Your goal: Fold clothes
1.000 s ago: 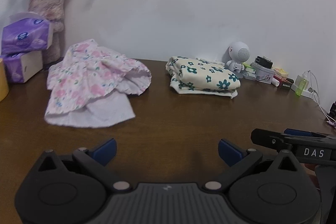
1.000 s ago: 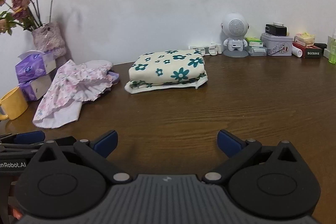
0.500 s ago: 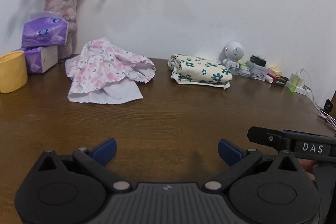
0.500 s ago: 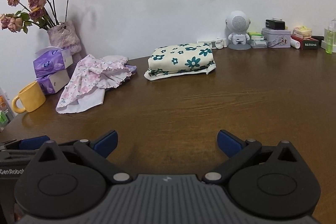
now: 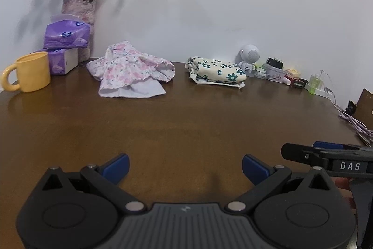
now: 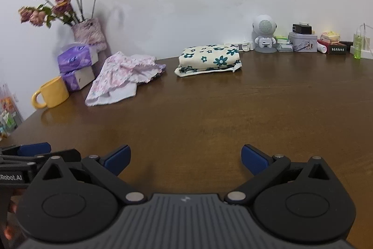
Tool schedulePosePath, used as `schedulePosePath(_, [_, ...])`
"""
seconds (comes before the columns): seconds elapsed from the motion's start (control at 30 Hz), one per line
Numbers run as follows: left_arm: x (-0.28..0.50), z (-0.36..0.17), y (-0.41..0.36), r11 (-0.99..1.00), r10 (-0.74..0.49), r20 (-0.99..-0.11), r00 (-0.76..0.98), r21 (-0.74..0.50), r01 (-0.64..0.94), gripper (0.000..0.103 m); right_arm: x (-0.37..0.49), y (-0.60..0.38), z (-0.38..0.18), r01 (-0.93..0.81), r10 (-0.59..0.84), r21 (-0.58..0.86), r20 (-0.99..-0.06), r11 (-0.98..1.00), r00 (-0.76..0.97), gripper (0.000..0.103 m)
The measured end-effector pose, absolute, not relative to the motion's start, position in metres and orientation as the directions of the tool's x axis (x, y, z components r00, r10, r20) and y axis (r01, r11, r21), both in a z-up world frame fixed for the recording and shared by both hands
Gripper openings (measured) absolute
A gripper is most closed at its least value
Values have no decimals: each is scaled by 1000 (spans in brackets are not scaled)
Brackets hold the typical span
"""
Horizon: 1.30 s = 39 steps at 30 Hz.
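Note:
A crumpled pink floral garment (image 5: pixel 130 72) (image 6: pixel 121 78) lies unfolded at the back left of the brown table (image 5: pixel 186 123). To its right rests a folded cream cloth with teal flowers (image 5: pixel 215 71) (image 6: pixel 209 61). My left gripper (image 5: pixel 185 166) hovers open over the near part of the table, nothing between its blue fingertips. My right gripper (image 6: pixel 184 159) is open too, beside it and equally far from both cloths. Each gripper shows at the edge of the other's view.
A yellow mug (image 5: pixel 28 71), purple tissue packs (image 5: pixel 65 39) and a vase of dried roses (image 5: pixel 79 8) stand at the back left. A white robot figure (image 6: pixel 264 35), tins and small boxes line the back right. Cables (image 5: pixel 349 118) trail at the right edge.
Both grippers have pulled back from the cloths toward the near table edge, so the garments look smaller and farther. The mug and flowers came into view. The jaws stayed open.

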<state>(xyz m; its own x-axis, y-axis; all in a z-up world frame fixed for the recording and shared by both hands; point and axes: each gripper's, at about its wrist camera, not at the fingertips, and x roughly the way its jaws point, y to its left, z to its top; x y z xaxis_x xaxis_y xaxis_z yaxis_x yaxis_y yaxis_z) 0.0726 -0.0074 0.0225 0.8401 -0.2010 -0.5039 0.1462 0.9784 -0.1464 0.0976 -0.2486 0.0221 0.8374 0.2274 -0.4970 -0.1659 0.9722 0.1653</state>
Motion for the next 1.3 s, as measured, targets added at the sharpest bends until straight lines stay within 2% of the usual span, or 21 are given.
schedulePosePath(0.2, [27,19,3,969,-236,-497,835,-181,166,103,56,-234,21,-190,261,189,-494,963,830,103])
schedulePosePath(0.4, [-6,12,7,990,-141,-471,871,-93,109,103,20,-220,15,-213,294,214,-489,953,821,103])
schedulePosePath(0.57, [-20,5,13,991,-125,-469,874,-95,91,103,5,-214,7,-214,301,230,-471,949,829,103])
schedulePosePath(0.97, [-22,3,9,996,-91,-445,891,-53,76,103,5,-209,-2,-217,314,247,-481,944,819,103])
schedulePosePath(1.3, [-12,0,15,990,-126,-501,856,-112,80,103,3,-210,-3,-211,314,258,-476,943,822,102])
